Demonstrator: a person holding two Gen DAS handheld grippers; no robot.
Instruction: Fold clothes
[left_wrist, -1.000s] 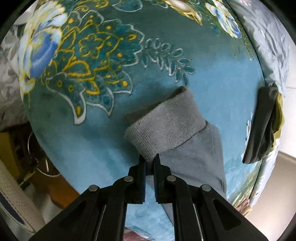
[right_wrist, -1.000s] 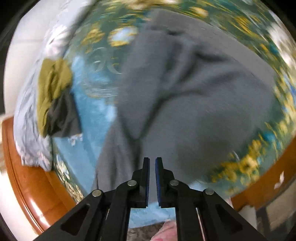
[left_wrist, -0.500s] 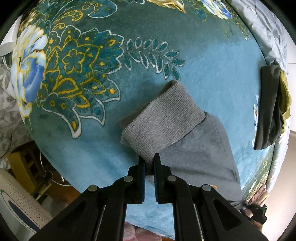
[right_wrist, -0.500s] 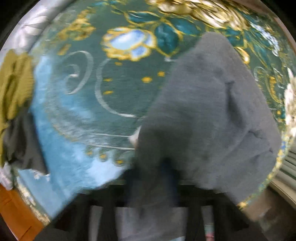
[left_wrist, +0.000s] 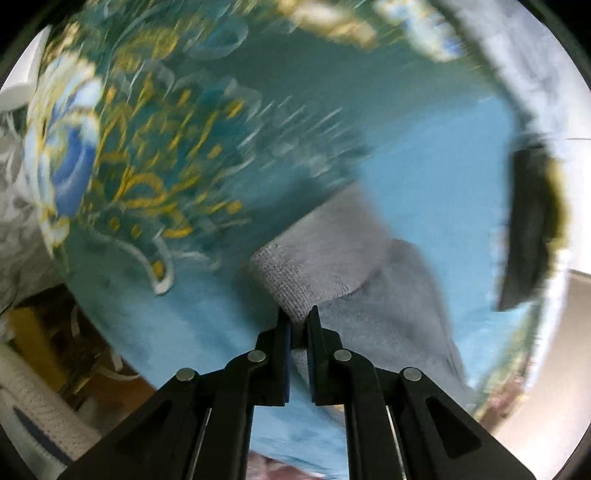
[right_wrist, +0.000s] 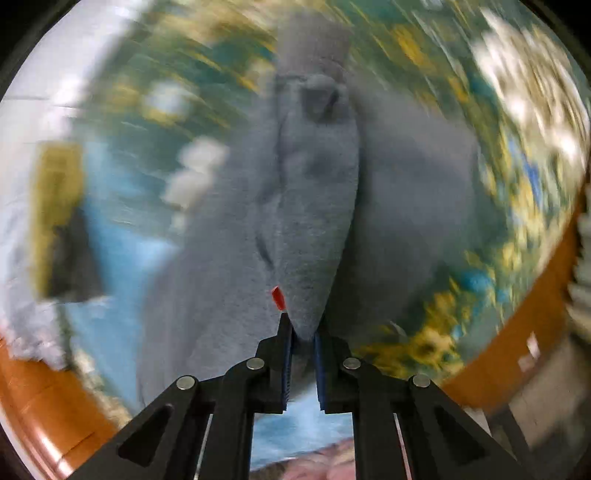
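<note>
A grey fleece garment (right_wrist: 317, 206) lies on a teal floral blanket (left_wrist: 332, 110). In the left wrist view my left gripper (left_wrist: 298, 320) is shut on the corner of its ribbed cuff (left_wrist: 317, 258), which is folded back over the smoother grey cloth. In the right wrist view my right gripper (right_wrist: 303, 326) is shut on a pinched fold of the grey garment, and the cloth rises from the jaws as a pointed ridge. A small red tag (right_wrist: 277, 297) shows just left of that fold. Both views are blurred.
A folded pile of dark grey and olive clothes (left_wrist: 532, 225) sits near the blanket's edge, also seen as the same pile (right_wrist: 59, 221) at the left. A wooden bed frame (right_wrist: 40, 402) borders the blanket. Pale grey bedding (left_wrist: 532, 74) lies beyond.
My right gripper, earlier shut on nothing above the garment, has swung across it and now pinches a fold of grey cloth. My left gripper keeps its hold on the cuff.
</note>
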